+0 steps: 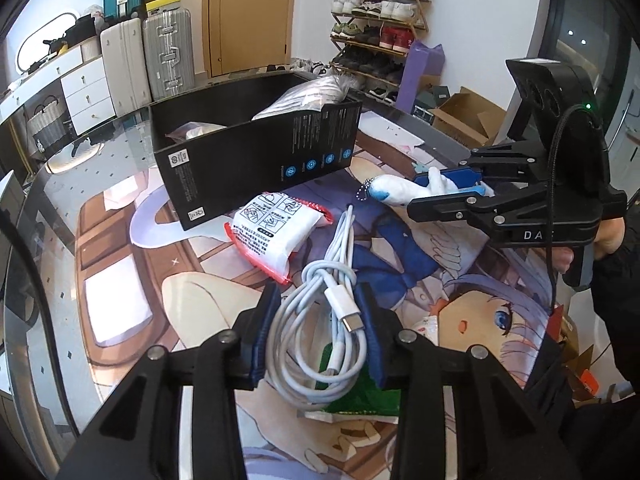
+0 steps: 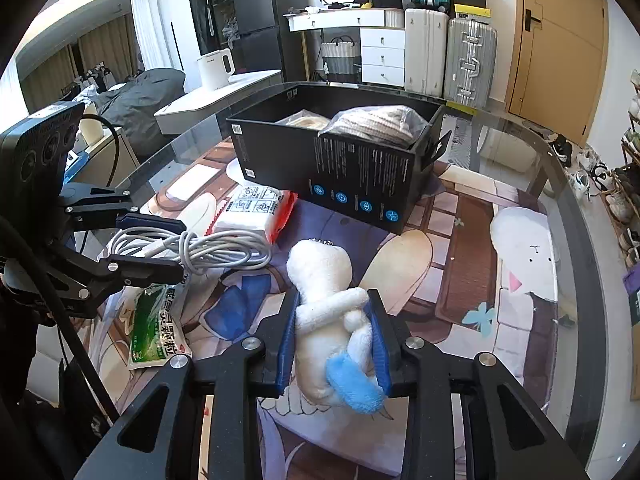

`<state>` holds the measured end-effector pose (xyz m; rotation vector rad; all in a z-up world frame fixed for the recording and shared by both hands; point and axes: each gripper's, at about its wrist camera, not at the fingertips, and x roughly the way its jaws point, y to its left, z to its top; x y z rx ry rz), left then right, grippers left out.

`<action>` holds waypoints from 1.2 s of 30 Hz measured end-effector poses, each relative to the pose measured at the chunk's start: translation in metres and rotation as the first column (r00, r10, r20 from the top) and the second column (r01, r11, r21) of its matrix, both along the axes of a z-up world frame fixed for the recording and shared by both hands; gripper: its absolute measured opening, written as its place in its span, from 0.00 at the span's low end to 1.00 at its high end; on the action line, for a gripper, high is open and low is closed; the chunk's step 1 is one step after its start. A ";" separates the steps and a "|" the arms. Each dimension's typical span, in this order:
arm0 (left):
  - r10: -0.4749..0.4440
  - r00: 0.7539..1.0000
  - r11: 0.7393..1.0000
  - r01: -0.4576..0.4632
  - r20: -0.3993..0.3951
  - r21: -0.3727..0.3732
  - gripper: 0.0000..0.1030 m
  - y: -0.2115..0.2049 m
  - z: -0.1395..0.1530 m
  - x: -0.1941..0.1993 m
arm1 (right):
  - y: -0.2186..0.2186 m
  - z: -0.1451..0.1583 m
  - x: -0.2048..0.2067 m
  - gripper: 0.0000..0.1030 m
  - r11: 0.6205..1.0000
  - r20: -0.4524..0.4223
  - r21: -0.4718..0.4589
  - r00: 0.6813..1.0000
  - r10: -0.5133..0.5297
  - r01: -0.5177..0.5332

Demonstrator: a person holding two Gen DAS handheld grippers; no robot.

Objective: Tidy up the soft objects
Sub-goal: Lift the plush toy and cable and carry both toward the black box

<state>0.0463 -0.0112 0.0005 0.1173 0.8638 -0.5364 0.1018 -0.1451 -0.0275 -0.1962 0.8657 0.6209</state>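
Observation:
My left gripper point(image 1: 318, 300) is shut on a coiled white USB cable point(image 1: 320, 320), held above the table; it also shows in the right wrist view point(image 2: 200, 250). My right gripper point(image 2: 334, 300) is shut on a white plush toy with a blue tail point(image 2: 328, 312), seen also in the left wrist view point(image 1: 400, 190). A black box point(image 1: 248, 160) stands beyond both and holds bagged soft items point(image 2: 372, 122). A white and red tissue pack point(image 1: 272, 232) lies in front of the box.
A green and white packet point(image 2: 154, 328) lies on the printed mat point(image 2: 460, 264) under the left gripper. The glass table edge point(image 2: 576, 216) curves at the right. Suitcases, drawers and a shoe rack stand beyond the table.

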 end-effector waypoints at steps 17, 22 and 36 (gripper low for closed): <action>0.011 0.999 0.999 -0.010 0.043 -0.032 0.30 0.009 0.021 -0.013 | -0.008 0.025 -0.012 0.31 1.000 0.049 0.024 0.999 0.001 -0.002; -0.013 1.000 1.000 0.013 0.021 -0.009 0.31 0.003 0.012 -0.012 | -0.008 0.024 -0.013 0.31 1.000 0.043 0.025 0.999 0.003 -0.004; -0.015 0.999 0.999 0.017 -0.034 0.051 0.43 -0.013 -0.012 0.003 | -0.007 0.017 -0.012 0.31 1.000 0.025 0.024 1.000 0.007 -0.007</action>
